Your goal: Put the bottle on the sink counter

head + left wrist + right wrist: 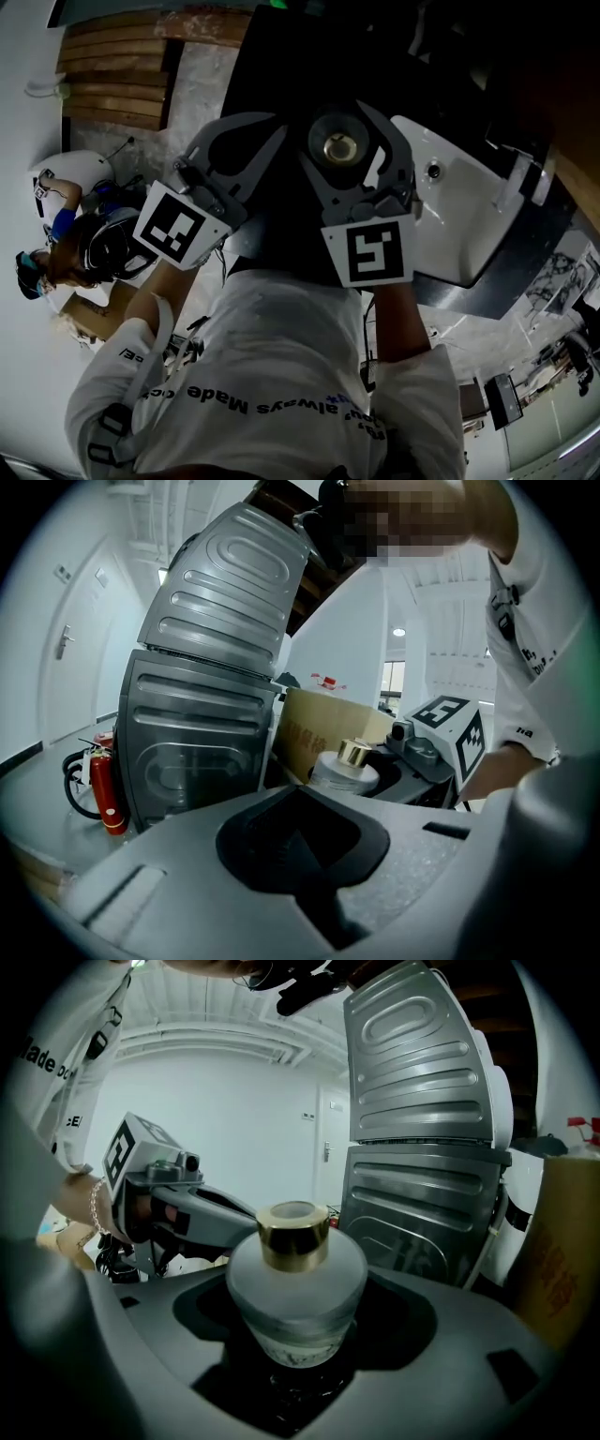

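Observation:
A frosted glass bottle [297,1279] with a gold collar stands upright in the dark hollow of my right gripper [300,1344], whose jaws are shut around its body. From the head view I look down on the bottle's [337,147] gold mouth, ringed by the right gripper [354,173], which is held in front of the chest. My left gripper [246,155] is just to its left. Its hollow [300,846] is drawn together and holds nothing. The left gripper view also catches the bottle [345,766] off to the right.
A white sink basin [459,225] set in a dark counter [281,66] lies beyond and right of the grippers. A grey ribbed metal unit [202,705] stands nearby, with a red fire extinguisher [105,785] and a cardboard box [323,733] beside it. Wooden slats [112,84] are at the upper left.

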### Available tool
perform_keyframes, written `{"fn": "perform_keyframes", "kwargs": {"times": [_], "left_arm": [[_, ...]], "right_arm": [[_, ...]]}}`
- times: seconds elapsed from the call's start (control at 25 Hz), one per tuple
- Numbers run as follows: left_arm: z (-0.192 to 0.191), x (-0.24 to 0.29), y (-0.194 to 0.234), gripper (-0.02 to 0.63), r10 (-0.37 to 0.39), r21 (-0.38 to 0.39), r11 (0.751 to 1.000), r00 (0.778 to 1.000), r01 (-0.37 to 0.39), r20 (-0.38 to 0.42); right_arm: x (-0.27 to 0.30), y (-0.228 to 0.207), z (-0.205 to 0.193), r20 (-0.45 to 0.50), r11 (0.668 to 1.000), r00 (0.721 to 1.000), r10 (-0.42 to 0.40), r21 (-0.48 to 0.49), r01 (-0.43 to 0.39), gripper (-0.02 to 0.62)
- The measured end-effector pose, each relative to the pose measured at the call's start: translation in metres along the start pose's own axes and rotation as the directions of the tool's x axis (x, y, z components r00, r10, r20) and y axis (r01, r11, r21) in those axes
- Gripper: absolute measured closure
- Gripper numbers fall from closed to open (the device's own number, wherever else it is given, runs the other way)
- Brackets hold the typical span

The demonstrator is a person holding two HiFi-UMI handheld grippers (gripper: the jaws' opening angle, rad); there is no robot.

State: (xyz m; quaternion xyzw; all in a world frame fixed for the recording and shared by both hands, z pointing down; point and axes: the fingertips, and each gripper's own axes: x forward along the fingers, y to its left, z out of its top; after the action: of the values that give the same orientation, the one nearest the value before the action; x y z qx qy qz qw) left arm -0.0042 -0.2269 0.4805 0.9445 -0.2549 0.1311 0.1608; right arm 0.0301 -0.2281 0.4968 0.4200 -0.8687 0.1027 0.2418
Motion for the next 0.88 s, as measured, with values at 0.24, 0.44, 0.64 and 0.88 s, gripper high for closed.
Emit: {"fn": "perform_keyframes", "kwargs": {"times": [0.24,0.44,0.64,0.88], "left_arm": [[-0.023,0.015,0.023,0.603,0.004,-0.015,1.0,1.0,-0.004,-0.025],[-0.039,0.025,0.036,0.603,0.006,-0.038,0.999,0.999,-0.008,-0.04],[-0.049,0.034,0.041,0.603,0.003,-0.048,0.999,0.999,-0.005,-0.045],[-0.063,0.033,0.046,0.603,0.006,-0.058,0.998,0.998,-0.009,-0.055]], "right_arm": [[0.029,-0.009,-0.019,-0.02,1.0,1.0,0.004,0.007,-0.004,0.259],[0.05,-0.011,-0.033,-0.037,1.0,0.999,0.014,0.017,-0.014,0.259],[0.061,-0.013,-0.044,-0.053,0.999,0.998,0.028,0.019,-0.027,0.259],[0.074,-0.003,-0.051,-0.056,0.999,0.997,0.048,0.013,-0.048,0.259]]}}
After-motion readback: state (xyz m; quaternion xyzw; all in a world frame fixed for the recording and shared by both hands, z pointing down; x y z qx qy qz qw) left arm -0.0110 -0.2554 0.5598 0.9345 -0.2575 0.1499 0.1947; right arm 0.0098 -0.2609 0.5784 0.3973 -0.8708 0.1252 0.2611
